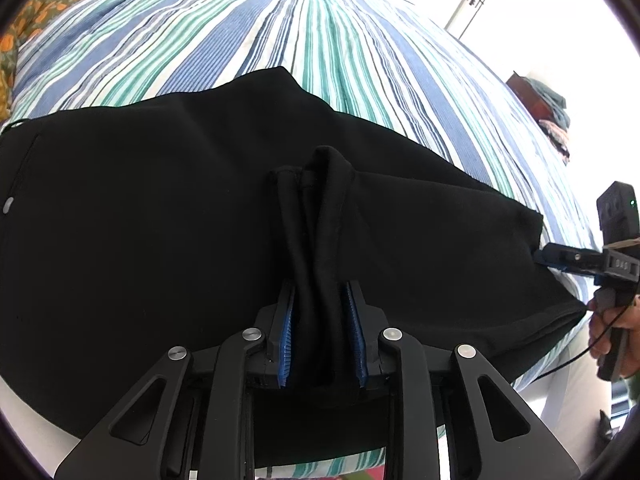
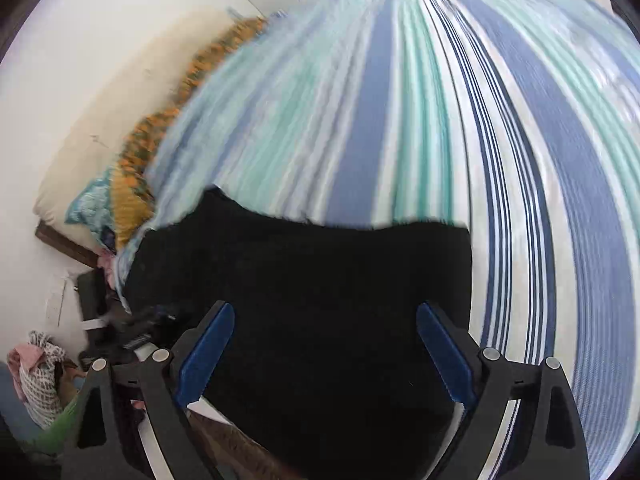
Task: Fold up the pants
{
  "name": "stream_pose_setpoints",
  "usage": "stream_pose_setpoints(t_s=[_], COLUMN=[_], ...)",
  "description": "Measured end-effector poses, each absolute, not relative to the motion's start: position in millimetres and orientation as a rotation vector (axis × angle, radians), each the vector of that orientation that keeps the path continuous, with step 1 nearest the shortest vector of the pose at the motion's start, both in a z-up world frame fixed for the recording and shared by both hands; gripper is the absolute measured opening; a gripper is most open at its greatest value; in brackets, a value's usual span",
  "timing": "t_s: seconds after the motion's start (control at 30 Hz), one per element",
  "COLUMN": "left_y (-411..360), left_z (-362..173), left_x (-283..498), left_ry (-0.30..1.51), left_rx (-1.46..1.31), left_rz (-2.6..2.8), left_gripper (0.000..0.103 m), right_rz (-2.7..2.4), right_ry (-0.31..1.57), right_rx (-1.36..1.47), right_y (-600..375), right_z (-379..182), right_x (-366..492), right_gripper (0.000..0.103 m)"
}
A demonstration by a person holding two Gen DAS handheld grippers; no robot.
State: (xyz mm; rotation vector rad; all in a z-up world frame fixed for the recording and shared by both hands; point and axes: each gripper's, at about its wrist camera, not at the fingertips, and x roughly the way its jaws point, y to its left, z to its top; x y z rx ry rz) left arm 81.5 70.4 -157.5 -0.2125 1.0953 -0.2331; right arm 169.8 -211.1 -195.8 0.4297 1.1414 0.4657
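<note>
Pants [image 1: 160, 220], black and featureless, lie on my striped bedspread [image 1: 224, 40]; right view blurs. My left gripper [image 1: 322, 332] loosely brackets a bunched fold; my right gripper [image 2: 324, 356] gapes empty above them.

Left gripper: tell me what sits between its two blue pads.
A bunched fold of the black pants runs up between the left gripper pads, shown in the left wrist view. Whether the pads press it is unclear.
</note>
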Motion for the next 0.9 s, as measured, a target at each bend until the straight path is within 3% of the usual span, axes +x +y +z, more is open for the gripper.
stream_pose_setpoints(t_s=[0.07, 0.2, 0.27, 0.37, 0.5, 0.9], left_y=[75.2, 112.8, 154.9, 237.1, 311.7, 326.3], left_z=[-150.3, -116.8, -101.1, -97.3, -114.7, -135.6], left_x=[79.2, 64.5, 59.3, 53.9, 29.8, 15.2], left_ry=[1.106, 1.029, 0.971, 0.921, 0.940, 0.902], left_rx=[-0.235, -0.341, -0.434, -0.662, -0.874, -0.952], left_rz=[-0.222, -0.187, -0.130, 0.021, 0.276, 0.311], left_gripper=[0.034, 0.065, 0.070, 0.070, 0.059, 0.059], right_rz=[0.441, 0.439, 0.438, 0.443, 0.442, 0.477], right_ry=[1.132, 0.988, 0.915, 0.872, 0.889, 0.858], right_rx=[0.428, 0.464, 0.465, 0.500, 0.556, 0.525], right_y=[-214.3, -223.5, -229.8, -236.6, -234.5, -204.3], right_z=[-204.3, -162.0, -144.6, -138.9, -153.9, -142.4], right_x=[165.8, 131.9, 107.8, 74.3, 48.5, 51.9], right_gripper=[0.085, 0.085, 0.089, 0.090, 0.090, 0.092])
